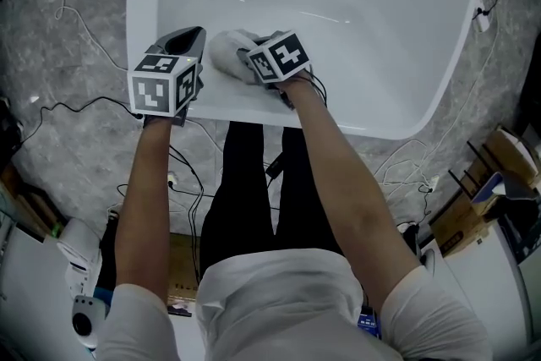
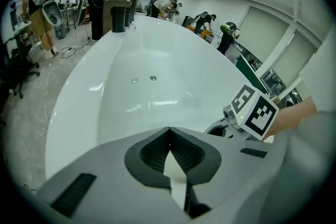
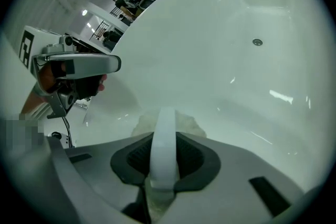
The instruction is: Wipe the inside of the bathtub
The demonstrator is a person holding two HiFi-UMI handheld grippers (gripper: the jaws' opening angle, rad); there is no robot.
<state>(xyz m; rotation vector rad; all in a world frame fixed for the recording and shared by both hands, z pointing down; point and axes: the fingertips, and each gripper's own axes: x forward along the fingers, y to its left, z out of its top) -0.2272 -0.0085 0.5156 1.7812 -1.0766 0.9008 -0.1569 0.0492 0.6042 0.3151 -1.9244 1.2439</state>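
My right claw (image 3: 164,159) is clamped on the cloth (image 3: 186,123): a white band of it runs up between the pads, and the pale, crumpled rest bunches just ahead of the tips. The cloth seems pressed against the near inner wall of the tub (image 3: 220,44), just below the rim (image 1: 254,101) on my side. Just to the left of that claw sits my left claw (image 2: 169,134), its tips together with nothing between them; it hovers over the same near rim, pointing into the tub, and plays no part in the wipe that I can see. Further ahead of both claws the basin slopes down to its floor, where the drain (image 3: 256,42) sits well apart from the cloth, and beyond that rises the far wall. As for progress, I judge I am at the near end only. The whole inside is smooth, white and glossy, with no streaks, suds or wet trail to mark where the cloth has passed, so I cannot tell how much is done. By where the cloth lies, the floor around the drain, both long sides and the far end look like the ground left to cover.
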